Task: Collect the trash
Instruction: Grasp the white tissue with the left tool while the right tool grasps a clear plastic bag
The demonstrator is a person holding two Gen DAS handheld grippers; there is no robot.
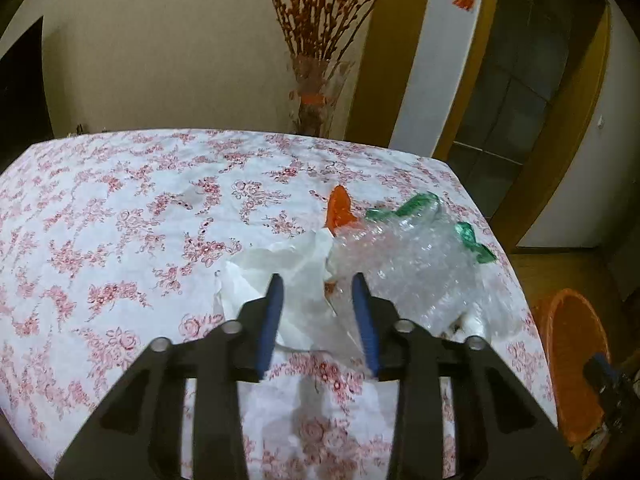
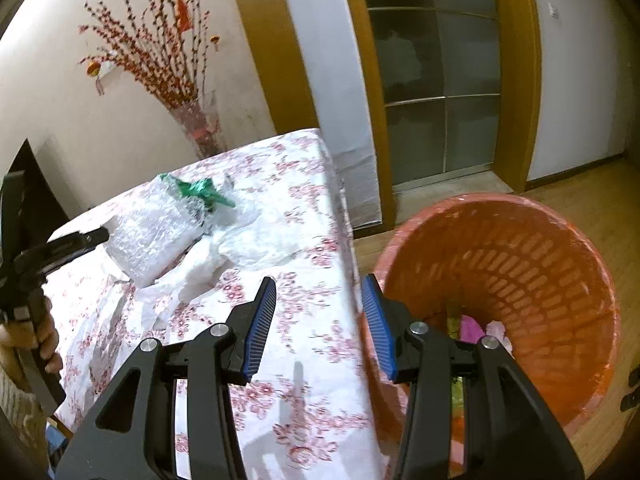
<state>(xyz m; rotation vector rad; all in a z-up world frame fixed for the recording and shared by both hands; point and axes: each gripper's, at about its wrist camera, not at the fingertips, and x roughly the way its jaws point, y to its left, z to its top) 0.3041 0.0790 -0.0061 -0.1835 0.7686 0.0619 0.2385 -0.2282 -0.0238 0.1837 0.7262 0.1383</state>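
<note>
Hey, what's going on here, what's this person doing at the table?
A person is clearing trash off a table with a pink floral tablecloth, holding a two-finger tool in each hand. The left tool is open over a crumpled white plastic bag beside a wad of clear bubble wrap with green tape. The right tool is open and empty at the table edge, next to an orange plastic waste basket on the floor that already holds some scraps.

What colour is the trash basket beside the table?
Orange basket, clearest in the right wrist view.

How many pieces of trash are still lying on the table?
4: bubble wrap, white plastic bag beside it, orange scrap behind, green wrapper on the wrap. More may hide underneath.
</note>
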